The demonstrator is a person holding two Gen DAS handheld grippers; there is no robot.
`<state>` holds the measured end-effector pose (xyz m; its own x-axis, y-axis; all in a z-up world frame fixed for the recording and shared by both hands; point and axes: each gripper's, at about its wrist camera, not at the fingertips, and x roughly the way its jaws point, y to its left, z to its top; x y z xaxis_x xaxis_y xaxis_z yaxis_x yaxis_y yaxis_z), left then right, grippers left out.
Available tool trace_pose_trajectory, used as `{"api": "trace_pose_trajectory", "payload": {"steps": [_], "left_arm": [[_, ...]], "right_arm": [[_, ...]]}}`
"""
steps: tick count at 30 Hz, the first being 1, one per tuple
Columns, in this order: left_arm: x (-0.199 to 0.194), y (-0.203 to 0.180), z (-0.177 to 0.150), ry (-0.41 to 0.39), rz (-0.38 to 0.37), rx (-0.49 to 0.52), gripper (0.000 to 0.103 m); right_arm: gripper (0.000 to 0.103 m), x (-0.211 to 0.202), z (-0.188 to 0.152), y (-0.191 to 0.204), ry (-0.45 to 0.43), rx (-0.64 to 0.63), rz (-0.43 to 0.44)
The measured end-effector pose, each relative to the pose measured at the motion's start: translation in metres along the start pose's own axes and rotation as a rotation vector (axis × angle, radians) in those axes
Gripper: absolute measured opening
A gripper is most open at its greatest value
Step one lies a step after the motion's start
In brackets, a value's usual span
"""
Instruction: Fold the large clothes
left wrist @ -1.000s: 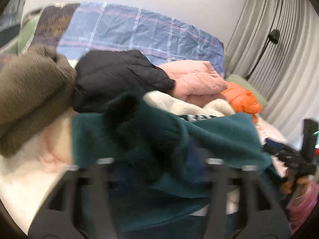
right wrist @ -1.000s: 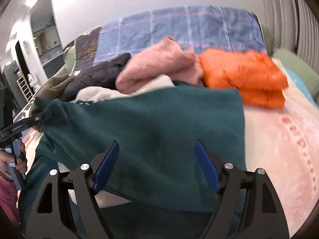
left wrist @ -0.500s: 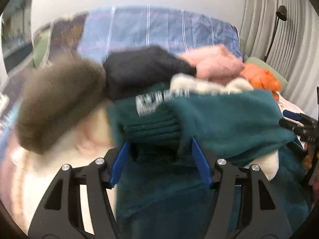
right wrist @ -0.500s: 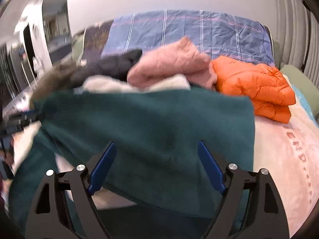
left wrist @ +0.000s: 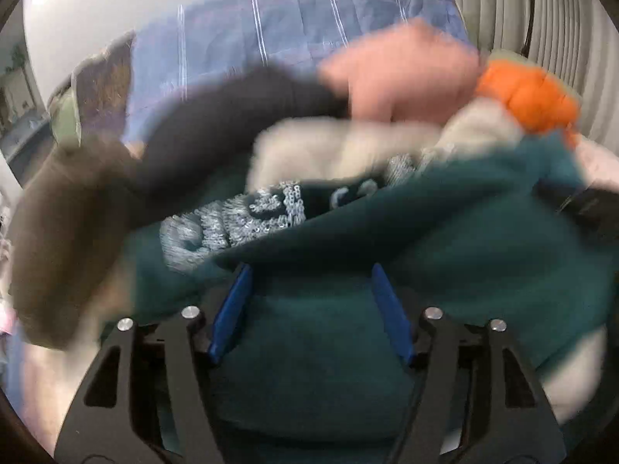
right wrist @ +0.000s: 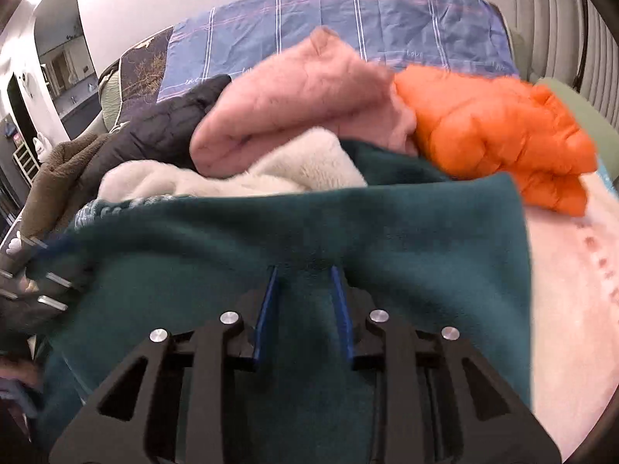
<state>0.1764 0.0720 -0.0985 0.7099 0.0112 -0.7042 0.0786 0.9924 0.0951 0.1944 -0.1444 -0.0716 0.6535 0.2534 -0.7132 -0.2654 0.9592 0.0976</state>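
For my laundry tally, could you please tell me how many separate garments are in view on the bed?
6: green fleece nearest; cream fleece behind it; pink fleece beyond; orange puffer right; black jacket and brown fleece left. Others may lie hidden.

Left wrist view: looks forward and downward along the left tongs [left wrist: 309, 309], close over the teal garment [left wrist: 445, 239]; blurred. Right wrist view: same downward slant along the right tongs [right wrist: 303, 305], equally near the teal garment [right wrist: 387, 232]. Both views share the far clothes heap, including the pink garment [right wrist: 294, 92] and orange jacket [left wrist: 530, 96], and the blue plaid bedding [right wrist: 348, 19].
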Motion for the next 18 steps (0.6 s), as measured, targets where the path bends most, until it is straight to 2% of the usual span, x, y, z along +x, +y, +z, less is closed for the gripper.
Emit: {"api": "trace_pose_trajectory", "payload": {"steps": [1, 4, 6, 10, 14, 15, 16, 17, 18], "left_arm": [[0.000, 0.000, -0.004, -0.034, 0.000, -0.001, 0.069], [-0.007, 0.002, 0.000, -0.024, 0.006, -0.001, 0.069], [-0.007, 0.002, -0.002, -0.032, 0.003, -0.004, 0.069], [-0.015, 0.001, 0.001, -0.033, -0.008, -0.012, 0.067], [-0.057, 0.008, 0.000, -0.086, -0.082, -0.048, 0.070], [-0.062, 0.009, -0.004, -0.092, -0.093, -0.044, 0.074], [-0.061, 0.008, -0.010, -0.071, -0.096, -0.026, 0.076], [-0.053, 0.005, -0.016, -0.041, -0.084, -0.005, 0.076], [-0.040, 0.001, -0.025, -0.021, -0.064, 0.027, 0.080]], "right_arm": [[0.028, -0.001, -0.002, 0.006, -0.011, -0.041, -0.031], [0.029, 0.000, -0.007, 0.018, -0.040, -0.105, -0.093], [0.030, -0.001, -0.009, 0.019, -0.051, -0.118, -0.100], [0.030, -0.027, -0.006, 0.006, -0.059, -0.096, -0.037], [0.030, -0.077, -0.007, -0.011, -0.122, 0.012, 0.040], [0.031, -0.080, -0.009, -0.013, -0.111, 0.010, 0.038], [0.037, -0.072, -0.015, -0.016, -0.053, 0.013, 0.023], [0.041, -0.052, -0.024, -0.019, 0.042, 0.015, 0.025], [0.043, -0.038, -0.032, -0.021, 0.055, 0.010, 0.036]]}}
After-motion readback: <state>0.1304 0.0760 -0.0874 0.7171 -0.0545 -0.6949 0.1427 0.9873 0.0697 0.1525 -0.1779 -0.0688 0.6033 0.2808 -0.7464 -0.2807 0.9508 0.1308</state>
